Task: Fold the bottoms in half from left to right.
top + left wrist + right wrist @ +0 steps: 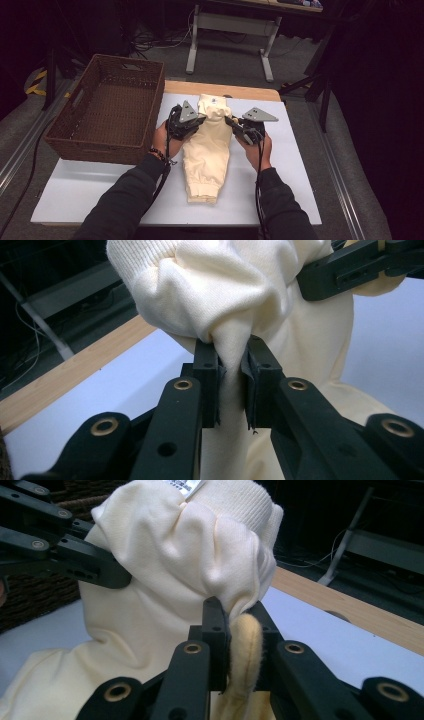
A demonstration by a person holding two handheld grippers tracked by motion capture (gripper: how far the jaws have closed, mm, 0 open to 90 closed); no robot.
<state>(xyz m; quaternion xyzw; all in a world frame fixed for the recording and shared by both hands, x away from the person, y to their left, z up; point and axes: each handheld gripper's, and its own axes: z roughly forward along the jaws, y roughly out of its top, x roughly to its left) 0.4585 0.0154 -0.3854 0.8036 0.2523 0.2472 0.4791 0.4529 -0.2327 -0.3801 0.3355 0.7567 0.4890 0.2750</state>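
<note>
From above, a cream knitted garment (207,150) lies on the white worktop (90,185) beside a brown wicker basket (107,145), gripped from both sides. Left tongs (231,372), seen close, pinch a fold of it. Right tongs (239,630) clamp a fleecy edge

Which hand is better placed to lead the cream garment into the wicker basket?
Left, probably: the left tongs grip the cream garment on the wicker basket side; the right tongs grip its far side.
</note>
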